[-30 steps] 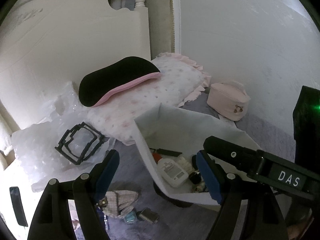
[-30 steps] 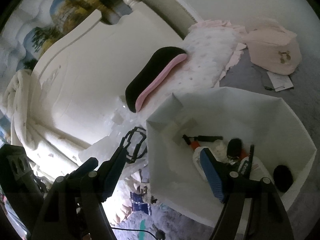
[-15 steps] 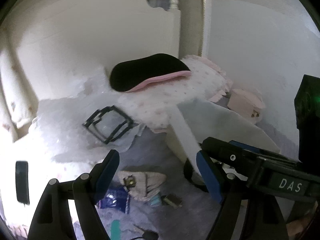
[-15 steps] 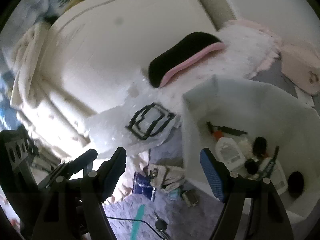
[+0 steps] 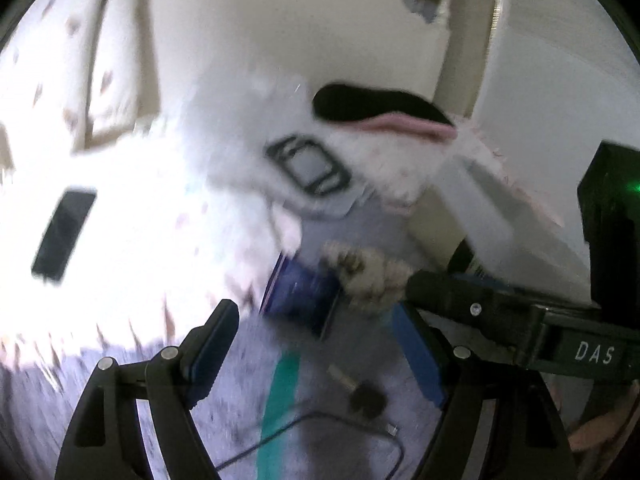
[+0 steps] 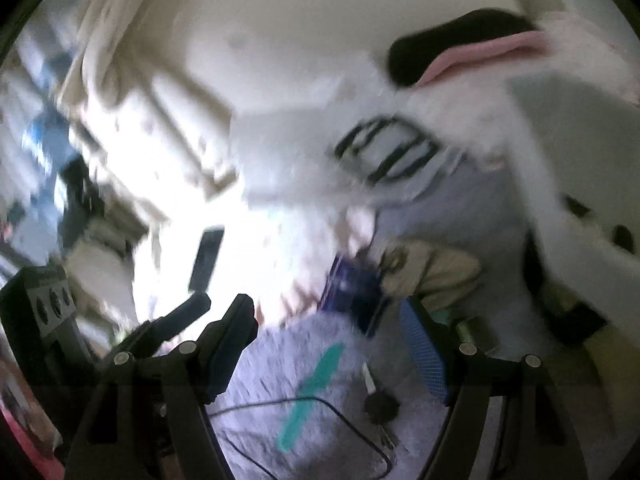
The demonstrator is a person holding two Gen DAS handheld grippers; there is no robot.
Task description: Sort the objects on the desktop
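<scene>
Both views are motion-blurred. My left gripper (image 5: 316, 344) is open and holds nothing, hovering over a grey surface with loose items. Just beyond its fingers lie a dark blue packet (image 5: 300, 292) and a beige cloth pouch (image 5: 368, 272). Between and below the fingers lie a teal strip (image 5: 280, 396), a black-headed key (image 5: 364, 396) and a thin black cable (image 5: 312, 420). My right gripper (image 6: 332, 344) is open and empty too, above the same blue packet (image 6: 356, 288), pouch (image 6: 432, 268), teal strip (image 6: 312, 396) and key (image 6: 380, 404). The white sorting bin (image 6: 580, 160) stands at the right.
A black phone (image 5: 64, 236) lies on bright white bedding at the left. A black frame (image 5: 308, 164) rests on white wrap, and a black-and-pink eye mask (image 5: 380, 112) on a pillow behind. The white bin's wall (image 5: 500, 216) and the other gripper's arm (image 5: 520, 320) crowd the right side.
Both grippers swung left and down, away from the bin toward the loose items on the grey surface. The bin slid to the right edge; phone, key and teal strip came into view. Jaws stayed open.
</scene>
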